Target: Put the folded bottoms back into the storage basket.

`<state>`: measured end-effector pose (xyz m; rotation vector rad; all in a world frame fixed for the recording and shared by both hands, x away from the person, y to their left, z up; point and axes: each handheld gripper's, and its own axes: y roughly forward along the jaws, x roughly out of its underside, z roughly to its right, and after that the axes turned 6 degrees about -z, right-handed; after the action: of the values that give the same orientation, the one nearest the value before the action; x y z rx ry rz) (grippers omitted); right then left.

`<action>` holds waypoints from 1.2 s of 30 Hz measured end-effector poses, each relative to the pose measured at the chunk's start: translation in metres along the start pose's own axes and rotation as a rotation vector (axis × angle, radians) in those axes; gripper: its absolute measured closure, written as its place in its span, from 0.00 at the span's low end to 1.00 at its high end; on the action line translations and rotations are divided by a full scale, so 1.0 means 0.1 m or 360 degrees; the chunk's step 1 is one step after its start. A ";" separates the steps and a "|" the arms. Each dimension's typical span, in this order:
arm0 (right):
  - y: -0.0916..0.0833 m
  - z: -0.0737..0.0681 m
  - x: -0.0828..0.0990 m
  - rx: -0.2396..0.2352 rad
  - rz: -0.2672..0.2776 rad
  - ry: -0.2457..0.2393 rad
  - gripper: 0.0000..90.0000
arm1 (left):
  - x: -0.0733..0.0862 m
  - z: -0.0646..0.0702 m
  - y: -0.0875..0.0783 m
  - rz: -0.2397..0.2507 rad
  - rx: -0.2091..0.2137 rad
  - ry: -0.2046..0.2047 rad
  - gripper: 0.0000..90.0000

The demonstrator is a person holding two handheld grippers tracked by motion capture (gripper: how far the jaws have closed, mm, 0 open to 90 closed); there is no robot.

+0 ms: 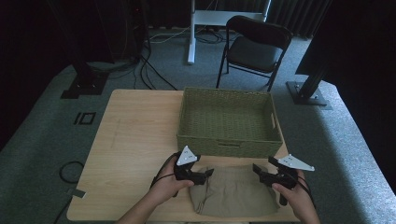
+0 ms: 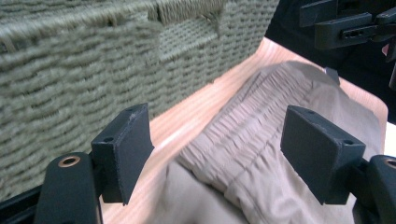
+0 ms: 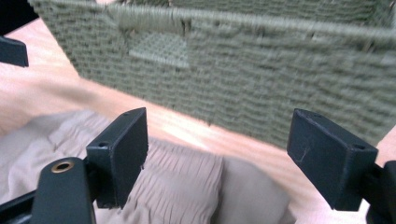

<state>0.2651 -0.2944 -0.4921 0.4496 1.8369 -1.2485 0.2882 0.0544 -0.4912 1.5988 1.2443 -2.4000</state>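
A folded tan garment [image 1: 236, 191] with a gathered elastic waistband [image 2: 243, 135] lies near the table's front edge, just before a green woven basket [image 1: 229, 122]. My left gripper [image 1: 208, 173] is open at the garment's left end; the waistband lies between and below its jaws [image 2: 212, 149]. My right gripper [image 1: 256, 169] is open at the garment's right end, the cloth [image 3: 182, 186] under its left jaw. In the right gripper view the gripper [image 3: 217, 154] faces the basket's near wall [image 3: 261, 88]. Neither gripper holds anything.
The basket's near wall has a handle slot [image 1: 229, 144]. The wooden table [image 1: 135, 135] has bare room left of the basket. A black folding chair [image 1: 254, 49] and stand bases [image 1: 84, 86] are on the carpet beyond the table.
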 end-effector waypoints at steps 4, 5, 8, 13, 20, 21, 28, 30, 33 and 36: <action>0.02 -0.02 0.12 0.0036 -0.0055 -0.0005 0.22 | 0.09 0.00 0.01 -0.0048 -0.0006 -0.0025 0.27; 0.03 -0.02 0.14 0.0048 -0.0064 -0.0003 0.22 | 0.11 0.01 0.02 -0.0062 -0.0012 -0.0019 0.25; 0.02 -0.01 0.22 0.0059 -0.0101 -0.0009 0.22 | 0.16 0.03 0.04 -0.0091 -0.0012 -0.0021 0.25; 0.01 -0.01 0.34 0.0070 -0.0152 0.0019 0.21 | 0.22 0.06 0.08 -0.0149 -0.0013 -0.0032 0.23; 0.06 -0.02 0.50 0.0081 -0.0240 0.0019 0.20 | 0.31 0.06 0.11 -0.0199 -0.0020 -0.0074 0.23; 0.07 -0.01 0.52 0.0076 -0.0261 0.0022 0.20 | 0.32 0.06 0.11 -0.0201 -0.0016 -0.0083 0.23; 0.12 -0.04 0.59 0.0069 -0.0319 0.0016 0.20 | 0.39 0.08 0.20 -0.0271 -0.0021 -0.0095 0.23; 0.14 -0.04 0.61 0.0072 -0.0338 0.0012 0.20 | 0.40 0.09 0.24 -0.0274 -0.0023 -0.0096 0.22; 0.17 -0.06 0.62 0.0063 -0.0360 0.0001 0.20 | 0.41 0.12 0.30 -0.0278 -0.0008 -0.0098 0.20; 0.19 -0.06 0.63 0.0065 -0.0371 0.0002 0.20 | 0.41 0.13 0.34 -0.0278 -0.0006 -0.0105 0.20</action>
<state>0.2390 -0.2905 -0.5529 0.2633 1.9087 -1.4438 0.2720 0.0393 -0.5419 1.4529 1.4312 -2.5255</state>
